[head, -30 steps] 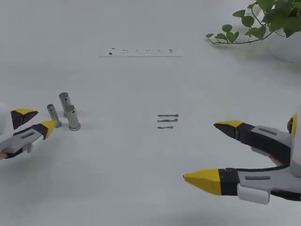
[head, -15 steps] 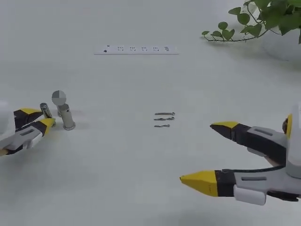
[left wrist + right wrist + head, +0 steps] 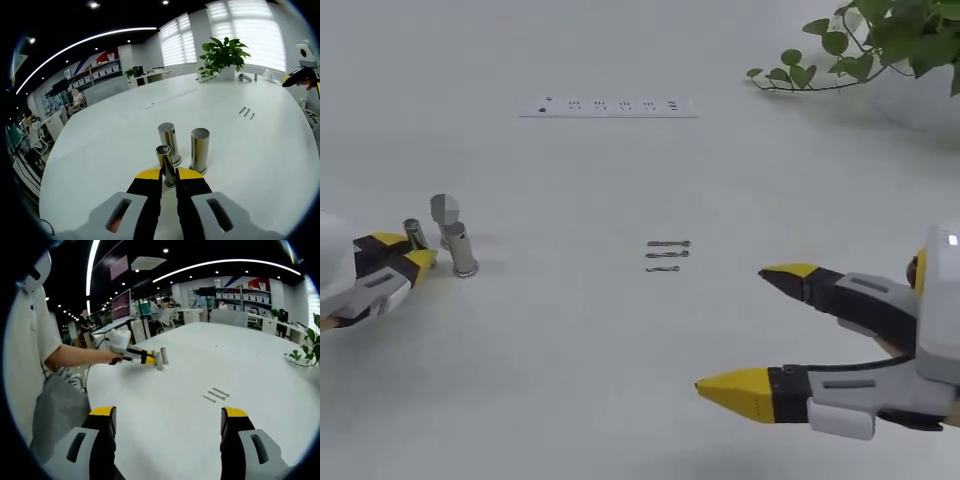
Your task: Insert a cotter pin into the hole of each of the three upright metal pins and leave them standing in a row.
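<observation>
Gripping upright silver metal pin (image 3: pixel 165 162), left gripper (image 3: pixel 405 255) has jaws closed on its shaft near bench (image 3: pixel 570 380) left edge; two more pins (image 3: pixel 199 149) just beyond. Right gripper (image 3: pixel 730 328) gapes wide; three cotter pins (image 3: pixel 667 256) lie mid-bench.

We see soft, even light on the white table (image 3: pixel 620 400); each metal pin (image 3: pixel 458 250) casts a faint shadow; fisheye edges bend.
</observation>
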A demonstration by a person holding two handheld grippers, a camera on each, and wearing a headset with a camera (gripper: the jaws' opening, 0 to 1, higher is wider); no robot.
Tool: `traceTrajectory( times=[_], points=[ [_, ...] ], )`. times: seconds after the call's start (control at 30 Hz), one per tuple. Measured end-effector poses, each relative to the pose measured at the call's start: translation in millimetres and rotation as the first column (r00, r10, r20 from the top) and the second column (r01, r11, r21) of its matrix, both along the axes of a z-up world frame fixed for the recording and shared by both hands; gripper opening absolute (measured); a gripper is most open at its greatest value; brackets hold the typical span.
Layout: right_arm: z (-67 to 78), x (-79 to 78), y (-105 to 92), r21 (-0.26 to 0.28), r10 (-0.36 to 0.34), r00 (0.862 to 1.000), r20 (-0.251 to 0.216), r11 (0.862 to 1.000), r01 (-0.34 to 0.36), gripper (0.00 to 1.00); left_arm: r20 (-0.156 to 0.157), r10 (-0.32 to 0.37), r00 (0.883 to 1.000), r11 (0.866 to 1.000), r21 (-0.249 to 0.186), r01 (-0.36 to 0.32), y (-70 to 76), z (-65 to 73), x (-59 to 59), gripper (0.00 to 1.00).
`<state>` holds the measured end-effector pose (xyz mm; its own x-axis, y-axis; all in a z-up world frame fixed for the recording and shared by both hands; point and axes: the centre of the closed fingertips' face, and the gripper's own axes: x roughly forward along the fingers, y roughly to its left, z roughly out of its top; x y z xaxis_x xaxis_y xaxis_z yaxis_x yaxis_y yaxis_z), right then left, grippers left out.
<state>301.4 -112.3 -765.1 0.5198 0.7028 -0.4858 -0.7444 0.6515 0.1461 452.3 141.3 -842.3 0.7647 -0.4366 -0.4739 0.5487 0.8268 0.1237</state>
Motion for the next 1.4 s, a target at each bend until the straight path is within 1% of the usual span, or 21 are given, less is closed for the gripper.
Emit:
traceTrajectory(
  times=[0.07,0.13,0.23,0.33,0.4,0.53,0.63,0.67,0.73,0.77,1.1,1.13,1.2,1.33,1.4],
  points=[
    [-0.5,-0.8,0.2,-0.003,0.0,1.0,-0.001,1.0,0.0,0.87,-0.002,0.006,1.0,1.0,-0.006,-0.006,0.3,0.2,0.1,0.08],
    [-0.8,-1.6,0.7,-0.004,0.0,1.0,-0.002,1.0,0.0,0.87,0.002,0.008,1.0,1.0,0.001,-0.008,0.7,0.3,0.1,0.08],
    [-0.8,-2.2,1.3,-0.005,0.0,1.0,-0.003,1.0,0.0,0.87,0.003,0.015,1.0,1.0,-0.011,-0.015,0.3,1.8,0.3,0.07],
    [-0.7,-2.4,2.0,-0.005,0.0,1.0,-0.003,1.0,0.0,0.87,0.001,0.026,1.0,1.0,-0.01,-0.026,1.5,2.2,0.6,0.07],
    [-0.4,-2.4,2.9,-0.005,0.002,1.0,-0.002,1.0,-0.002,0.87,-0.006,0.035,0.999,0.999,-0.021,-0.035,2.0,2.3,-0.1,0.07],
    [-0.6,-3.2,4.9,-0.009,0.008,1.0,-0.002,1.0,-0.008,0.87,-0.014,0.049,0.999,0.999,-0.021,-0.05,5.2,2.0,-2.9,0.07],
    [-0.3,-3.7,6.5,-0.01,0.013,1.0,-0.001,1.0,-0.013,0.87,-0.016,0.057,0.998,0.998,-0.013,-0.057,7.5,1.8,-7.9,0.07],
    [0.0,-3.9,7.1,-0.009,0.015,1.0,-0.001,1.0,-0.015,0.87,-0.01,0.059,0.998,0.998,-0.005,-0.059,8.3,2.3,-9.2,0.07],
    [0.1,-4.2,8.3,-0.008,0.018,1.0,0.0,1.0,-0.018,0.87,-0.015,0.064,0.998,0.998,-0.004,-0.064,9.8,2.3,-14.8,0.07],
    [-0.4,-4.6,8.7,-0.01,0.021,1.0,-0.002,1.0,-0.021,0.87,-0.009,0.064,0.998,0.998,0.002,-0.064,10.9,2.7,-17.3,0.07],
    [-0.8,-8.0,14.9,-0.02,0.044,0.999,-0.001,0.999,-0.044,0.87,-0.026,0.081,0.996,0.997,0.016,-0.081,19.9,5.4,-38.7,0.07],
    [-0.8,-8.5,15.6,-0.02,0.047,0.999,0.0,0.999,-0.047,0.87,-0.026,0.083,0.996,0.996,0.015,-0.083,20.2,6.2,-41.3,0.07],
    [-1.1,-9.5,16.4,-0.021,0.05,0.999,-0.001,0.999,-0.05,0.87,-0.028,0.082,0.996,0.997,-0.001,-0.082,18.6,7.9,-46.6,0.07],
    [-1.8,-11.3,17.0,-0.026,0.056,0.998,-0.001,0.998,-0.056,0.87,-0.035,0.072,0.997,0.997,0.005,-0.072,15.2,8.0,-55.6,0.07],
    [-1.5,-11.9,17.1,-0.028,0.058,0.998,0.002,0.998,-0.058,0.87,-0.036,0.07,0.997,0.998,0.002,-0.07,13.3,8.5,-61.3,0.07]
  ],
)
